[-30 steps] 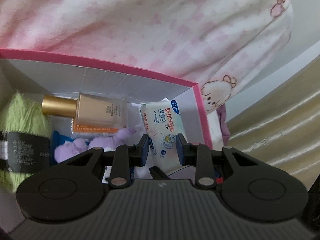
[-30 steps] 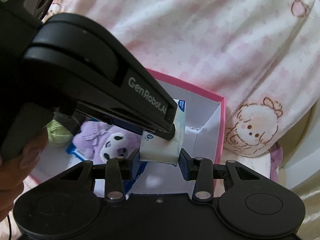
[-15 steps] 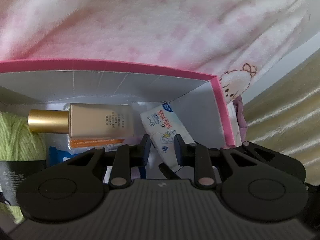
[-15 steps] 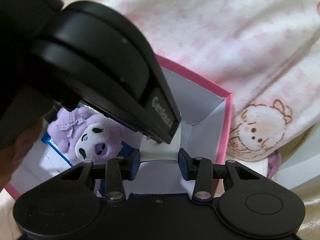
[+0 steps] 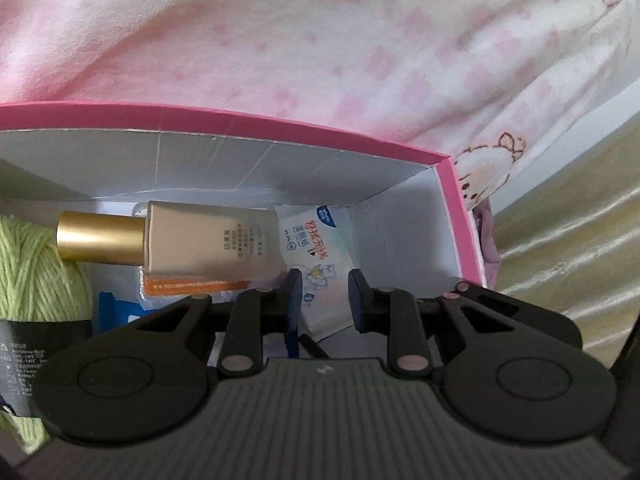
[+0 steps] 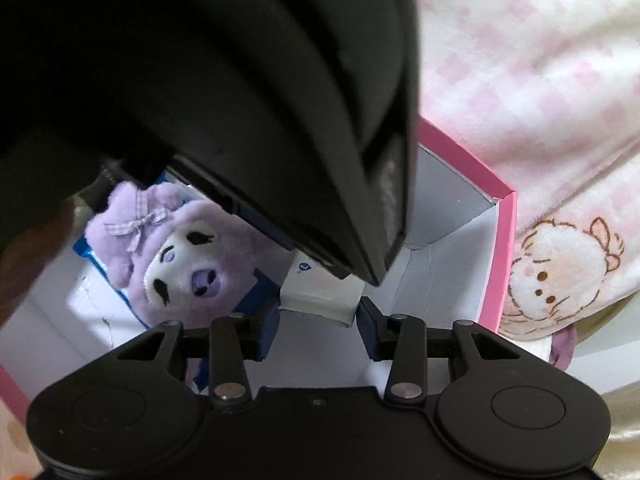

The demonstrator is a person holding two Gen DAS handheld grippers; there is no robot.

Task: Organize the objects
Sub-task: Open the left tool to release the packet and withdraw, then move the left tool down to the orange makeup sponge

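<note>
A pink-rimmed box [image 5: 448, 160] with white walls holds the objects. In the left wrist view, a white wet-wipe pack [image 5: 310, 256] lies in the box's right corner, between and just beyond the tips of my left gripper [image 5: 325, 296], which is open. A beige bottle with a gold cap [image 5: 180, 242] lies to its left. In the right wrist view, my right gripper [image 6: 318, 322] is open just above the same pack [image 6: 320, 294], with the body of the left gripper [image 6: 240, 100] looming over it.
A green yarn ball [image 5: 34, 272] with a black label sits at the box's left. A purple plush toy [image 6: 180, 264] lies on blue packets inside the box [image 6: 502, 256]. Pink-and-white pyjama fabric [image 5: 320, 40] is behind the box. Cream fabric [image 5: 580, 240] lies to the right.
The left gripper has moved forward and down into the box, setting the wipe pack in the right corner. Its jaws have widened off the pack. The right gripper stayed open.
</note>
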